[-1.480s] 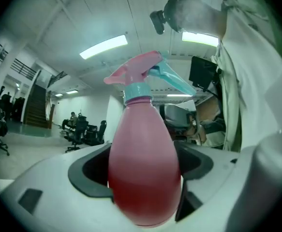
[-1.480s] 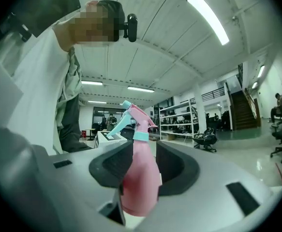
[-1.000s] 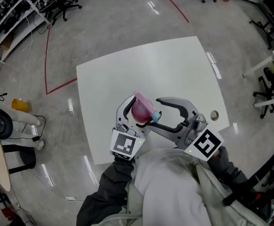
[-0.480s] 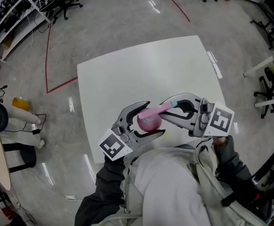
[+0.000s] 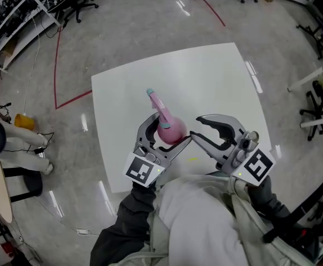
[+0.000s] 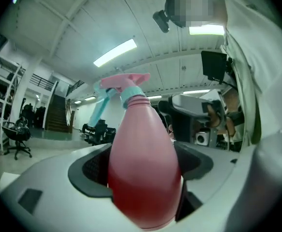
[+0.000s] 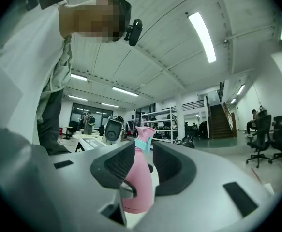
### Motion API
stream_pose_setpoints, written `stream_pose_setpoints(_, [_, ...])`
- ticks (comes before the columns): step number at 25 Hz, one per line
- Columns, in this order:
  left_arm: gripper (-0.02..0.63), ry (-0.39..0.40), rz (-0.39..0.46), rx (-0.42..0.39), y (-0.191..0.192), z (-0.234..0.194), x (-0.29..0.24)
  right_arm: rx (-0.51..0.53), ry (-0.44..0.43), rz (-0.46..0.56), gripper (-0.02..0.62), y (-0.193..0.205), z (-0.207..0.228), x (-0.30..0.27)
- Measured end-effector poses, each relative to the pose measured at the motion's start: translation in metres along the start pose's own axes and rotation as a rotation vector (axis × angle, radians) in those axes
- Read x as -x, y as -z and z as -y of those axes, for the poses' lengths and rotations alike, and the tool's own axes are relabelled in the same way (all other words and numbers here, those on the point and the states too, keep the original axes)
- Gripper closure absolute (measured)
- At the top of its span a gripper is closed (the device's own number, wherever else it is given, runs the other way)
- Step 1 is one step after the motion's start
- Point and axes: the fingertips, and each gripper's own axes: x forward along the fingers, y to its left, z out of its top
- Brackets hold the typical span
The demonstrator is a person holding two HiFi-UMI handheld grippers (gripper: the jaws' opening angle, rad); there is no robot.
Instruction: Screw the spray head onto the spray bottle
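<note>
— Nearest our body, what do we hold on each side?
— Our left tool (image 5: pixel 169 129) is spread wide and clamped round the belly of the bottle (image 5: pixel 172 132), with a pad on either side. Our right tool (image 5: pixel 196 129) grips nothing. Its jaws are opening, with the tips just beside the bottle's right flank. Looking along them, we see the bottle beyond the pads, not pressed by them.
— Which way does the bottle lie?
— Its long axis runs away from us and leans left, base down in the left tool and neck at the far end. The spray head (image 5: pixel 154 100) sits on that neck with its nozzle pointing farther off. All of it is held up over the counter (image 5: pixel 205 76), not resting on it.
— So what does the coming turn depend on?
— On reach. The spray head lies ahead and to the left of the right tool, past the bottle's shoulder. We judge that the right tool, being free, must go forward along the axis and close on the spray head. Whether it is already screwed tight we cannot tell.
</note>
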Motion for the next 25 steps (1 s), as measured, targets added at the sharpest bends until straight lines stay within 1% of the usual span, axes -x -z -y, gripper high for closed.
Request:
stream_pose_setpoints(1, [0.193, -0.021, -0.005, -0.031, -0.001, -0.003, -0.001, 0.004, -0.015, -0.011, 0.492, 0.001, -0.005, -0.004])
stream_pose_setpoints(3, [0.195, -0.038, -0.019, -0.141, -0.002, -0.006, -0.002, 0.009, -0.068, -0.049, 0.492, 0.007, -0.015, -0.016])
stream_pose_setpoints(4, [0.193, -0.037, -0.031, -0.201, -0.001, -0.006, -0.003, -0.001, -0.097, -0.067, 0.464, 0.010, -0.019, -0.022])
stream_pose_setpoints(5, [0.194, -0.036, -0.045, -0.241, 0.002, -0.005, -0.003, -0.019, -0.121, -0.077, 0.410, 0.012, -0.022, -0.026])
stream_pose_setpoints(6, [0.194, -0.038, -0.060, -0.264, 0.005, -0.004, -0.004, -0.038, -0.137, -0.080, 0.394, 0.014, -0.023, -0.030])
stream_pose_setpoints(8, [0.194, -0.035, -0.089, -0.292, 0.010, 0.001, -0.005, -0.056, -0.131, -0.084, 0.371, 0.015, -0.019, -0.034])
stream_pose_setpoints(10, [0.194, -0.026, -0.116, -0.319, 0.014, 0.006, -0.005, -0.062, -0.103, -0.089, 0.371, 0.014, -0.011, -0.040])
stream_pose_setpoints(12, [0.193, -0.020, -0.124, -0.322, 0.015, 0.009, -0.004, -0.061, -0.102, -0.080, 0.375, 0.010, -0.008, -0.045])
stream_pose_setpoints(13, [0.193, -0.020, -0.126, -0.315, 0.016, 0.009, -0.004, -0.046, -0.111, -0.073, 0.401, 0.007, -0.010, -0.046])
stream_pose_setpoints(14, [0.194, -0.022, -0.130, -0.305, 0.017, 0.009, -0.004, -0.023, -0.119, -0.071, 0.470, 0.006, -0.012, -0.046])
stream_pose_setpoints(17, [0.194, -0.013, -0.136, -0.273, 0.018, 0.008, -0.004, 0.037, -0.122, -0.086, 0.476, 0.009, -0.019, -0.043])
stream_pose_setpoints(18, [0.195, 0.002, -0.123, -0.249, 0.015, 0.010, -0.005, 0.043, -0.124, -0.084, 0.477, 0.010, -0.020, -0.040])
stream_pose_setpoints(19, [0.196, 0.028, -0.104, -0.209, 0.012, 0.014, -0.006, 0.041, -0.128, -0.076, 0.478, 0.011, -0.021, -0.037])
stream_pose_setpoints(21, [0.196, 0.120, -0.056, -0.083, 0.004, 0.027, -0.007, -0.002, -0.160, -0.041, 0.478, 0.008, -0.021, -0.030])
stream_pose_setpoints(22, [0.196, 0.191, -0.030, -0.019, -0.001, 0.035, -0.006, -0.043, -0.202, -0.013, 0.479, 0.005, -0.021, -0.026])
stream_pose_setpoints(23, [0.196, 0.277, -0.011, 0.030, -0.006, 0.045, -0.003, -0.091, -0.266, 0.019, 0.479, 0.001, -0.023, -0.022])
stream_pose_setpoints(25, [0.196, 0.469, -0.001, 0.075, -0.012, 0.067, 0.007, -0.191, -0.441, 0.076, 0.480, -0.009, -0.031, -0.012])
